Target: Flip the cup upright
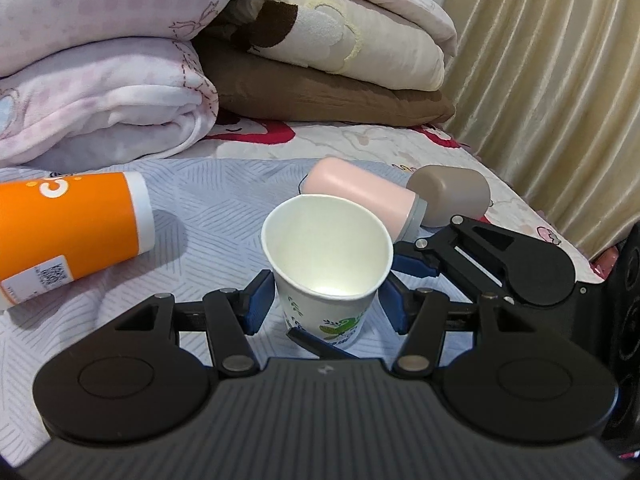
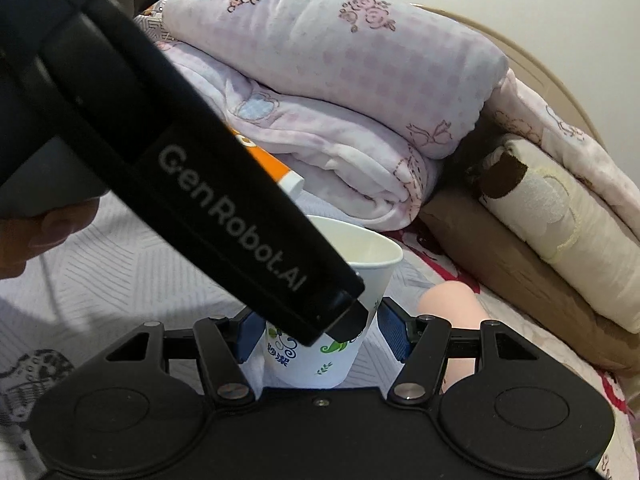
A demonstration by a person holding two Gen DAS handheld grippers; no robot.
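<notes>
A white paper cup [image 1: 326, 264] with green leaf print stands upright on the bed, mouth up. It stands between the blue pads of my left gripper [image 1: 325, 300], which is open with gaps on both sides. In the right wrist view the cup [image 2: 320, 352] also stands between the pads of my right gripper [image 2: 316, 334], open too, not touching it. The left gripper's black body crosses that view diagonally and hides part of the cup. The right gripper's fingers [image 1: 416, 266] show at the cup's right in the left wrist view.
An orange canister [image 1: 68, 232] lies on its side at left. A pink bottle [image 1: 360, 196] with a taupe cap [image 1: 452, 196] lies behind the cup. Folded blankets [image 1: 100, 80] and pillows [image 1: 340, 60] are stacked at the back. A curtain [image 1: 560, 80] hangs at right.
</notes>
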